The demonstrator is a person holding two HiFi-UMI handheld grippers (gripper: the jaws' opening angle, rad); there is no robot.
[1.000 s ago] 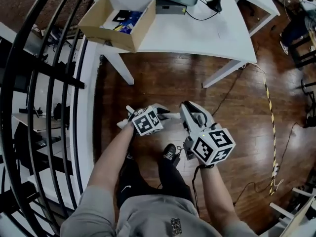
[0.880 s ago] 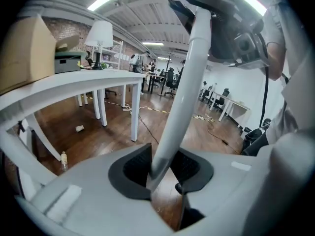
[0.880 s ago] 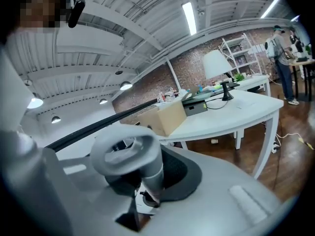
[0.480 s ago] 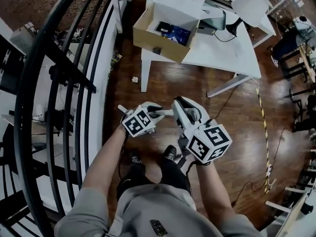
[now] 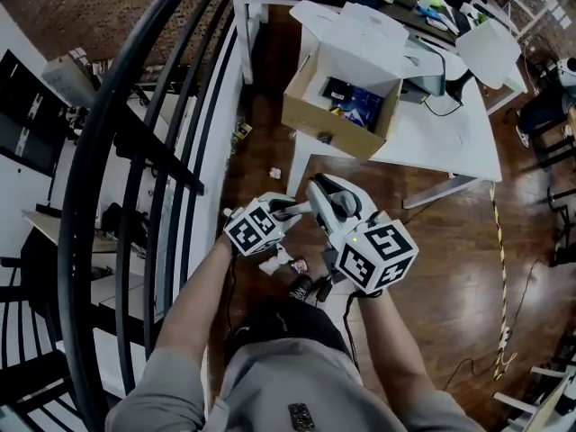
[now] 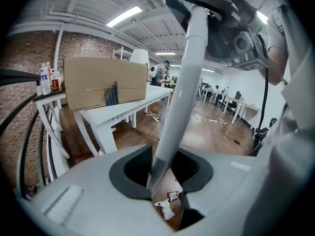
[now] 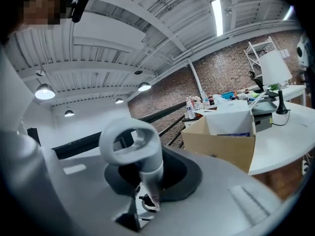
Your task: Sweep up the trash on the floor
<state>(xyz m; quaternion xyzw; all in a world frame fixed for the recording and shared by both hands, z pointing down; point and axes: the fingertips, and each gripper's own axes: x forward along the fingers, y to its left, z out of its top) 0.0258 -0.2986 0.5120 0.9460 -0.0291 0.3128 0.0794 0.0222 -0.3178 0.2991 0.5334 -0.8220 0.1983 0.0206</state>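
Grip: left tongs [image 6: 158, 183] clenched on pale grey round pole [image 6: 183, 87]. The right tongs [image 7: 147, 193] are clenched on the same pole, just below its looped end. Trash: crumpled white paper scrap [image 5: 270, 261] and small dark wrapper [image 5: 300, 265] lie on dark wooden floor [image 5: 432, 232], under the tongs. A second white scrap [image 5: 276, 173] lies near the white tabletop [image 5: 441, 133].

Crumpled white paper [image 5: 270, 261] and a small dark wrapper [image 5: 300, 265] lie close together on the wood floor [image 5: 432, 241].
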